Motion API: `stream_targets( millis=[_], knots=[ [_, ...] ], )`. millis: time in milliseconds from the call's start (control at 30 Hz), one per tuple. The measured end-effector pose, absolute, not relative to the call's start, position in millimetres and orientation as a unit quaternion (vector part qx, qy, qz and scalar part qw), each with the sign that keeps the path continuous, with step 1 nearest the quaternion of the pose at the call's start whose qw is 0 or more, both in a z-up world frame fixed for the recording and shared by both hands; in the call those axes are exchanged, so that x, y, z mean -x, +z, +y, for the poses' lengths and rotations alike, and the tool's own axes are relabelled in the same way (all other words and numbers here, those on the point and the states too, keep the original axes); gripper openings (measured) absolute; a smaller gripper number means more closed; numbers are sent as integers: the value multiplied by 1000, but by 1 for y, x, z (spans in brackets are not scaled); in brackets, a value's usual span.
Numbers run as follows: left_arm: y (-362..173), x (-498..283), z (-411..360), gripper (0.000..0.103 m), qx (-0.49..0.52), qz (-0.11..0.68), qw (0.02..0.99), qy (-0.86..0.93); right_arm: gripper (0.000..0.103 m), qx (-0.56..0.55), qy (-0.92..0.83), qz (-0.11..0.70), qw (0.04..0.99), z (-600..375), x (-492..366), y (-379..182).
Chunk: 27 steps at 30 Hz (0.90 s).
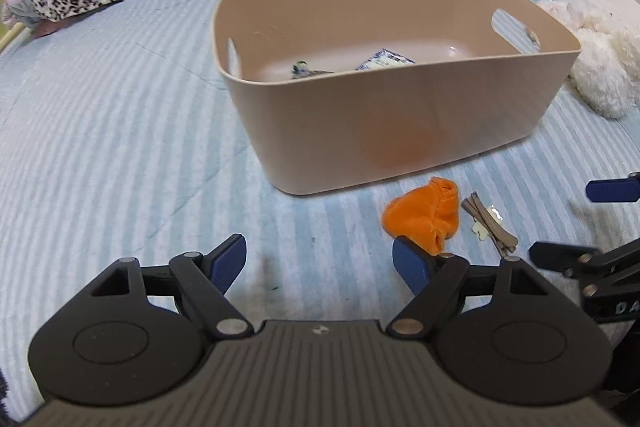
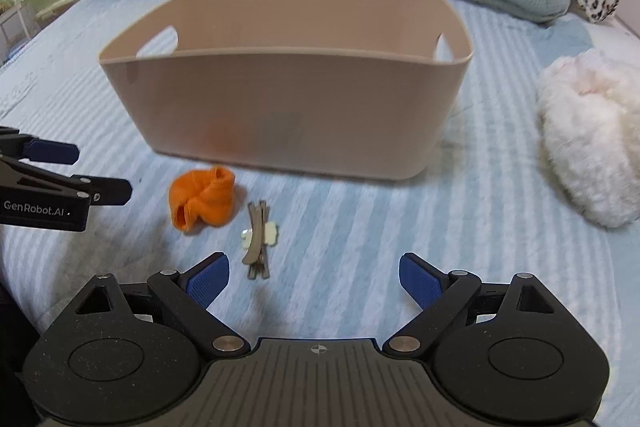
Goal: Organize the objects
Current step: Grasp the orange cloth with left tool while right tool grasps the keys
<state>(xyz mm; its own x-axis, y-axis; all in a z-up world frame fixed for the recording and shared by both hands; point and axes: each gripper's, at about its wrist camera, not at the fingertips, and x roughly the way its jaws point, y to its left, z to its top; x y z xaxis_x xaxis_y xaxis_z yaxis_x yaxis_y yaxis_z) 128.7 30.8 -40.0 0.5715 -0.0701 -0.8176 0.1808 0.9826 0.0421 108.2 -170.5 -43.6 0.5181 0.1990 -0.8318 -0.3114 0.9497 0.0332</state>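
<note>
Currently left gripper [image 1: 320,263] jaws open, empty, over the bed [image 1: 120,147]. Orange cloth [image 1: 422,217] then hair clip [image 1: 489,221] lie just before the bin [image 1: 400,131]. Right gripper [image 2: 314,279] jaws open, empty, near clip.

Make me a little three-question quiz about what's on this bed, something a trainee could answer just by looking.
1. True or false: the orange cloth lies inside the beige plastic bin.
2. Which lies nearer the right gripper: the orange cloth or the tan hair clips?
3. Multiple choice: the left gripper is A) shut on the cloth, B) open and holding nothing, C) inside the bin.

Key
1. False: it lies on the striped blue bedspread, in front of the bin.
2. The hair clips.
3. B.
</note>
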Motion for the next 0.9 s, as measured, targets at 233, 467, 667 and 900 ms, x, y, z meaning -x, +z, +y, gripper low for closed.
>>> stream_targets(
  millis=[233, 467, 667, 900],
  knots=[
    [-47, -143, 25, 81, -37, 458, 883, -94, 93, 61, 153, 486, 858, -168, -118, -68],
    [-60, -153, 10, 81, -43, 464, 876, -124, 93, 78, 156, 495, 851, -157, -123, -85],
    [-74, -161, 8, 73, -35, 467, 873, -135, 83, 81, 162, 478, 859, -151, -126, -89],
    [-74, -156, 0, 20, -37, 467, 865, -179, 47, 84, 178, 458, 867, -149, -119, -89]
  ],
)
